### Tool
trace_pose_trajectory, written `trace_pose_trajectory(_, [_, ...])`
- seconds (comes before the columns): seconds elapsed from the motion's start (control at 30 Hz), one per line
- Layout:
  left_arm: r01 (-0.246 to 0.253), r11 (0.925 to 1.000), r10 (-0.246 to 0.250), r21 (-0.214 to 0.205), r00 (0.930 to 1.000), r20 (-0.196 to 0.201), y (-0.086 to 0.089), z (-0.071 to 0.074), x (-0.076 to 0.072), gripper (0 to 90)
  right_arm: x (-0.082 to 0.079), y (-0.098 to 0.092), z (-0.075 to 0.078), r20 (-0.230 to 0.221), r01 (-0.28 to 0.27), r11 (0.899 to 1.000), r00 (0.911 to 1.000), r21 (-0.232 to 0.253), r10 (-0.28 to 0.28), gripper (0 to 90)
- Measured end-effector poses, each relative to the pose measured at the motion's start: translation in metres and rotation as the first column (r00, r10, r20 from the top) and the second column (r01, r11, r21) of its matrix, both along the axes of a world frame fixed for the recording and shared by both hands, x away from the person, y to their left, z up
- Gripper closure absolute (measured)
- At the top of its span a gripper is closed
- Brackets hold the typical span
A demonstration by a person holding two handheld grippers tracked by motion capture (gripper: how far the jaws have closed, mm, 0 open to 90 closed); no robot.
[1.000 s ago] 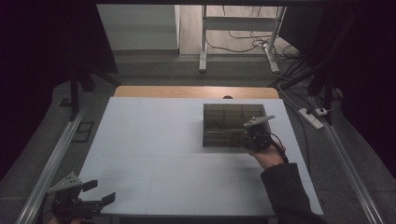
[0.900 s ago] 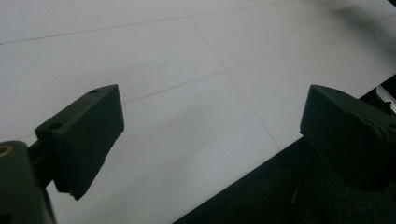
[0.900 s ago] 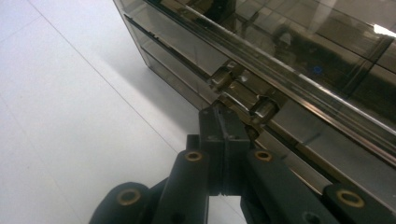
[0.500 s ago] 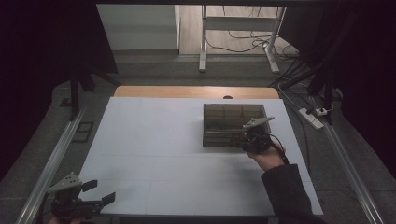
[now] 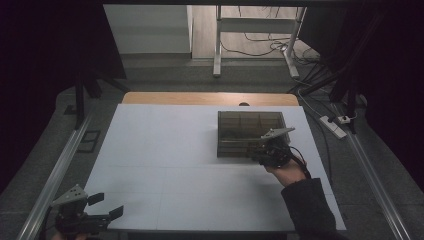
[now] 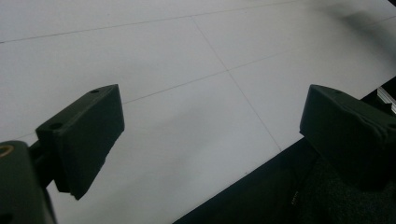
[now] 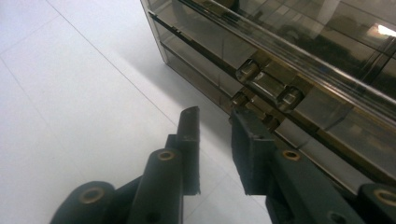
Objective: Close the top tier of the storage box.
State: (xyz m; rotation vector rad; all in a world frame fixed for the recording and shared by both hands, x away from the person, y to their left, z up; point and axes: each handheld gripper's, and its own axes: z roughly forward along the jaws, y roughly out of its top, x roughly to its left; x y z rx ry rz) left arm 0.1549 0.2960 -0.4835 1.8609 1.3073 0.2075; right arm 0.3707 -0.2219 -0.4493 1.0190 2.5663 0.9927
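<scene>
A smoky clear compartment box (image 5: 250,131) lies shut on the white table, right of centre. Its front wall and small latch (image 7: 264,84) appear close up in the right gripper view. My right gripper (image 5: 256,151) is low at the box's front edge. Its jaws stand a narrow gap apart, and the right gripper (image 7: 215,113) has nothing between them. The right-hand fingertip (image 7: 243,126) sits just under the latch. My left gripper (image 5: 107,204) hovers at the table's near left corner. The left gripper (image 6: 212,98) is wide open and holds nothing.
The white table (image 5: 165,150) has faint panel seams, and its near edge (image 6: 261,161) runs under the left gripper. A metal rail (image 5: 55,175) runs along the left side. A power strip (image 5: 334,126) and cables lie off the right edge.
The right gripper has eased slightly toward the near side at the box's front. The left gripper has stayed where it was.
</scene>
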Motion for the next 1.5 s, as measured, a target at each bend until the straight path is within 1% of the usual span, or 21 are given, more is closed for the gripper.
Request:
trace_pose_trajectory(0.1, [-0.001, 1.0, 0.001, 0.0, 1.0, 0.0, 0.0, 0.0, 0.0, 6.4, -0.003, 0.001, 0.0, -0.003, 0.001, 1.0, 1.0, -0.005, -0.001, 68.8])
trace_pose_trajectory(0.33, [-0.002, 1.0, 0.002, 0.0, 1.0, 0.0, 0.0, 0.0, 0.0, 6.4, -0.007, 0.003, 0.002, 0.001, 0.004, 1.0, 1.0, 0.006, -0.004, 62.9])
trace_pose_trajectory(0.47, [-0.001, 1.0, 0.001, -0.002, 1.0, 0.0, 0.0, 0.0, 0.0, 6.4, -0.01, 0.003, 0.003, -0.029, 0.014, 0.999, 0.9995, 0.029, -0.013, 58.9])
trace_pose_trajectory(0.5, [-0.001, 1.0, 0.001, -0.002, 1.0, 0.0, 0.0, 0.0, 0.0, 6.4, -0.01, 0.003, 0.003, -0.029, 0.014, 0.999, 0.9995, 0.029, -0.013, 58.9])
trace_pose_trajectory(0.57, [0.0, 1.0, 0.0, -0.002, 1.0, 0.001, 0.0, 0.0, 0.0, 6.4, -0.012, 0.003, 0.003, -0.022, 0.013, 0.999, 0.9997, 0.032, -0.012, 54.9])
trace_pose_trajectory(0.63, [0.001, 1.0, -0.001, -0.002, 1.0, 0.001, 0.0, 0.0, 0.0, 6.4, -0.013, 0.003, 0.004, -0.02, 0.016, 0.999, 0.9997, 0.034, -0.016, 53.4])
trace_pose_trajectory(0.67, [0.002, 1.0, -0.002, -0.002, 1.0, 0.002, 0.0, 0.0, 0.0, 6.3, -0.015, 0.003, 0.005, -0.016, 0.022, 0.999, 0.9997, 0.039, -0.021, 50.4])
trace_pose_trajectory(0.7, [0.002, 1.0, -0.002, -0.002, 1.0, 0.002, 0.0, 0.0, 0.0, 6.2, -0.015, 0.003, 0.005, -0.016, 0.022, 0.999, 0.9997, 0.039, -0.021, 50.4])
trace_pose_trajectory(0.8, [0.005, 1.0, -0.005, -0.002, 1.0, 0.005, 0.0, 0.0, 0.0, 6.2, -0.019, 0.002, 0.006, -0.015, 0.026, 0.999, 0.9995, 0.045, -0.026, 44.0])
trace_pose_trajectory(0.9, [0.006, 1.0, -0.006, -0.001, 1.0, 0.007, 0.0, 0.0, -0.001, 6.1, -0.022, 0.002, 0.007, -0.008, 0.029, 0.999, 0.9996, 0.038, -0.029, 41.6])
trace_pose_trajectory(0.93, [0.007, 1.0, -0.007, -0.001, 0.9999, 0.008, 0.0, 0.0, -0.001, 6.0, -0.024, 0.003, 0.008, -0.012, 0.033, 0.999, 0.9994, 0.04, -0.032, 38.2])
trace_pose_trajectory(1.03, [0.008, 1.0, -0.008, -0.001, 0.9999, 0.009, 0.0, 0.0, -0.001, 6.0, -0.026, 0.003, 0.008, -0.006, 0.031, 0.999, 0.9995, 0.041, -0.031, 36.3])
trace_pose_trajectory(1.13, [0.01, 1.0, -0.01, -0.002, 0.9999, 0.01, 0.0, 0.0, -0.001, 5.9, -0.03, 0.003, 0.008, -0.013, 0.026, 0.999, 0.9996, 0.044, -0.026, 33.1])
trace_pose_trajectory(1.23, [0.01, 0.9999, -0.01, -0.002, 0.9999, 0.01, 0.0, 0.0, -0.001, 5.9, -0.032, 0.003, 0.008, -0.014, 0.023, 0.999, 0.9997, 0.042, -0.022, 31.9])
trace_pose_trajectory(1.27, [0.01, 0.9999, -0.01, -0.002, 0.9999, 0.01, 0.0, 0.0, -0.001, 5.9, -0.035, 0.002, 0.008, -0.006, 0.023, 0.999, 0.9997, 0.041, -0.023, 29.3])
trace_pose_trajectory(1.3, [0.01, 0.9999, -0.01, -0.002, 0.9999, 0.01, 0.0, 0.0, -0.001, 5.9, -0.035, 0.002, 0.008, -0.006, 0.023, 0.999, 0.9997, 0.041, -0.023, 29.3])
trace_pose_trajectory(1.33, [0.01, 0.9999, -0.01, -0.002, 0.9999, 0.01, 0.0, 0.0, -0.001, 5.9, -0.038, 0.002, 0.008, -0.004, 0.029, 0.999, 0.9996, 0.036, -0.029, 25.8])
trace_pose_trajectory(1.37, [0.01, 0.9999, -0.01, -0.002, 0.9999, 0.01, 0.0, 0.0, -0.001, 5.9, -0.039, 0.001, 0.008, 0.001, 0.029, 0.999, 0.9996, 0.039, -0.029, 24.4])
trace_pose_trajectory(1.4, [0.01, 1.0, -0.01, -0.002, 0.9999, 0.01, 0.0, 0.0, -0.001, 5.9, -0.039, 0.001, 0.008, 0.001, 0.029, 0.999, 0.9996, 0.039, -0.029, 24.4])
trace_pose_trajectory(1.47, [0.009, 1.0, -0.009, -0.002, 0.9999, 0.01, 0.0, 0.0, -0.001, 5.9, -0.042, -0.001, 0.008, -0.001, 0.045, 0.998, 0.999, 0.05, -0.045, 19.2])
trace_pose_trajectory(1.5, [0.009, 1.0, -0.009, -0.002, 0.9999, 0.01, 0.0, 0.0, -0.001, 5.9, -0.042, -0.001, 0.008, -0.001, 0.045, 0.998, 0.999, 0.05, -0.045, 19.2])
